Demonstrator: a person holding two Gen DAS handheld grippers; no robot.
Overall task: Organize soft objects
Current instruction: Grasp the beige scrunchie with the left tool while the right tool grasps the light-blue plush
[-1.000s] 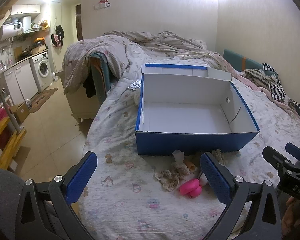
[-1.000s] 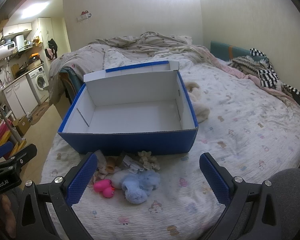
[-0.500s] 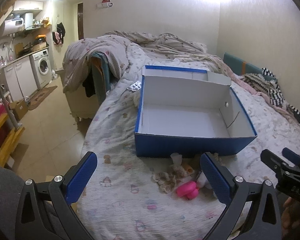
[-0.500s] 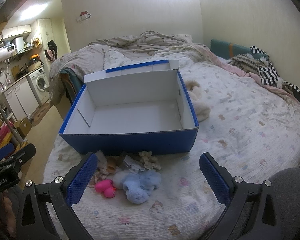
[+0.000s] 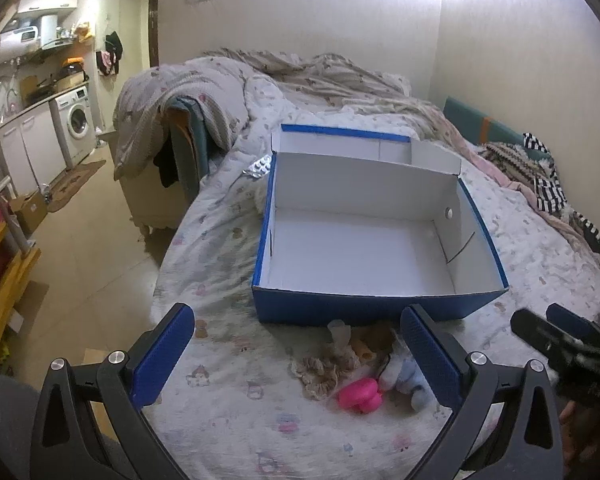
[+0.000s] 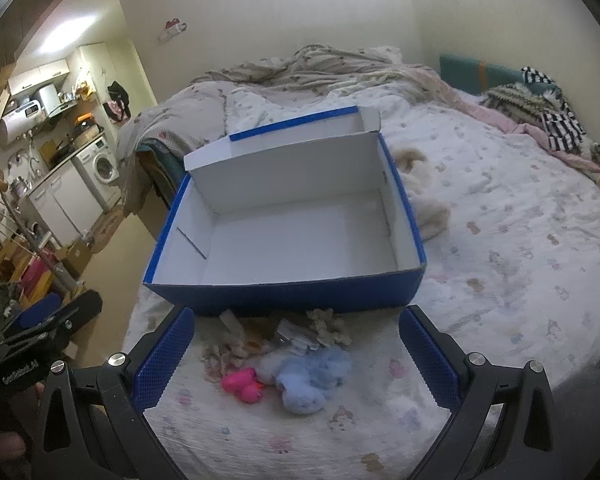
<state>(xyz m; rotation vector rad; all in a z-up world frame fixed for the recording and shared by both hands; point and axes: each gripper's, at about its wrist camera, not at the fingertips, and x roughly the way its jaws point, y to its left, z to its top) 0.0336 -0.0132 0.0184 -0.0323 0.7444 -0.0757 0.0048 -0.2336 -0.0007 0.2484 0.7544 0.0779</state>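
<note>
An empty blue box with a white inside stands on the bed. In front of it lies a small pile of soft things: a pink toy, a light blue plush, beige crocheted pieces. My left gripper is open and empty above the bed, left of the pile. My right gripper is open and empty, hovering over the pile. Each gripper shows at the edge of the other's view.
A rumpled duvet covers the bed's far end. Striped clothes lie at the right by the wall. A beige plush lies right of the box. The bed's left edge drops to the floor; a washing machine stands beyond.
Both grippers have pulled back and risen a little, so the box and the pile sit lower and farther in the views. Nothing was grasped.
</note>
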